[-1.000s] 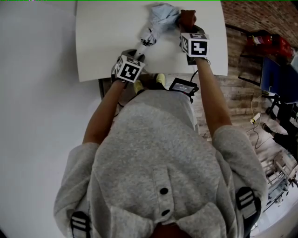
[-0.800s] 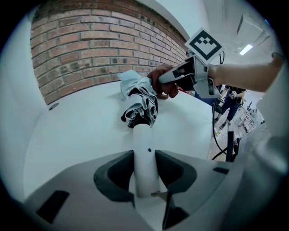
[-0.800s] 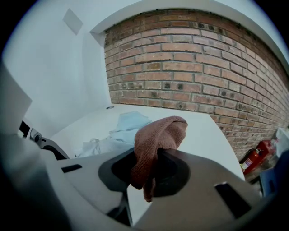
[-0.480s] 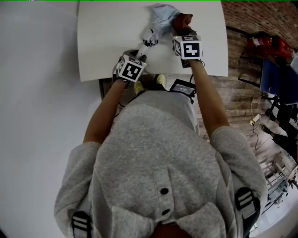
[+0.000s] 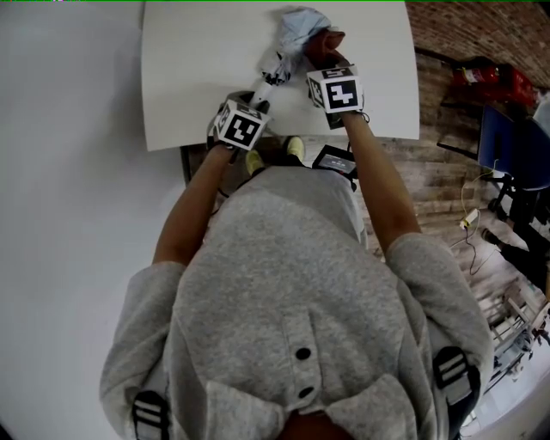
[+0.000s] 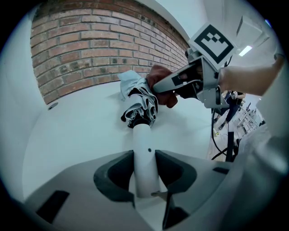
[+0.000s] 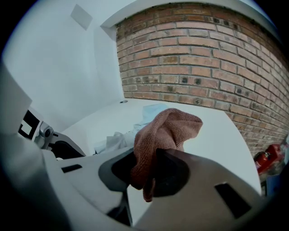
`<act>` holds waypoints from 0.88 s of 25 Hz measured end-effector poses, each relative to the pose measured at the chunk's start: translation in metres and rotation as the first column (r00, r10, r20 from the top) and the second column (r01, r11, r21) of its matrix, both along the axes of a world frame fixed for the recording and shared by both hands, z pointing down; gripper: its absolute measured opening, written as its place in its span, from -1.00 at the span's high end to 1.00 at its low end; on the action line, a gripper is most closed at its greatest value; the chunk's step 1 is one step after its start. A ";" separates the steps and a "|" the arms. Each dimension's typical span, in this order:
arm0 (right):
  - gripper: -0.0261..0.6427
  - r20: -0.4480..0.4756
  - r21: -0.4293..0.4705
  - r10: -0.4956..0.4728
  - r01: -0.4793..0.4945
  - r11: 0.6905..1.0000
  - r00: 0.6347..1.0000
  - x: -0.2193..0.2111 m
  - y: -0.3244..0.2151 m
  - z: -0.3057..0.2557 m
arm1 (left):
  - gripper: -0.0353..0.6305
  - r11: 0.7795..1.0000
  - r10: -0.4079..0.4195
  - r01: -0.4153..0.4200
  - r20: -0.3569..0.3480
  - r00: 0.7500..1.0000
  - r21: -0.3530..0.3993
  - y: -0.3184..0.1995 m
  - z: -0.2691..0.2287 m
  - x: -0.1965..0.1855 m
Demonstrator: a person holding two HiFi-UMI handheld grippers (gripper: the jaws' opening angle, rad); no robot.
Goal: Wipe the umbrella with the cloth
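Observation:
A folded umbrella with a pale blue canopy (image 5: pixel 296 24) and a white handle (image 6: pixel 145 158) lies on the white table (image 5: pixel 198 69). My left gripper (image 5: pixel 256 101) is shut on the handle, which stands straight between its dark pads (image 6: pixel 114 173). My right gripper (image 5: pixel 325 55) is shut on a reddish-brown cloth (image 7: pixel 167 128), bunched up out of the jaws. The cloth (image 5: pixel 326 40) rests against the right side of the canopy. In the left gripper view the right gripper (image 6: pixel 158 88) reaches in from the right, with the cloth (image 6: pixel 159 74) touching the umbrella's folds (image 6: pixel 137 101).
A brick wall (image 7: pixel 203 58) runs behind the table's far edge. The near table edge lies just under both hands, with a small black device (image 5: pixel 333 159) below it. Red items (image 5: pixel 494 82), cables and stands crowd the floor at the right.
My right gripper has slid left with the cloth, from beside the canopy onto its right side. The left gripper and the umbrella have kept still.

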State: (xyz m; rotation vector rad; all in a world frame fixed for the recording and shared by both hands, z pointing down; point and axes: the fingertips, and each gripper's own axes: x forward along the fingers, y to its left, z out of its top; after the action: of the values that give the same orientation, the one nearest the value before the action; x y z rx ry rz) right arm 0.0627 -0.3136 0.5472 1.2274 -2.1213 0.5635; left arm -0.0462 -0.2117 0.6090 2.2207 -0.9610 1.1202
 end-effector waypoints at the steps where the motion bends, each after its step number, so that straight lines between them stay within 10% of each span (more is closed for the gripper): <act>1: 0.68 -0.001 -0.002 -0.004 0.004 1.000 1.000 -0.001 0.001 0.000 | 0.42 1.000 -0.002 0.002 0.002 1.000 0.005 -0.001 -0.001 -0.001; 22: 0.68 -0.013 -0.059 -0.089 0.088 0.994 0.996 -0.029 0.030 0.016 | 0.42 1.000 -0.004 0.004 0.013 1.000 0.017 -0.005 -0.002 -0.002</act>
State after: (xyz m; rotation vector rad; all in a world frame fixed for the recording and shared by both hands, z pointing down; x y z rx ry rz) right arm 0.0338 -0.2832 0.5634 1.0972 -2.1196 0.5703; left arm -0.0480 -0.2165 0.6069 2.2267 -0.9835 1.1300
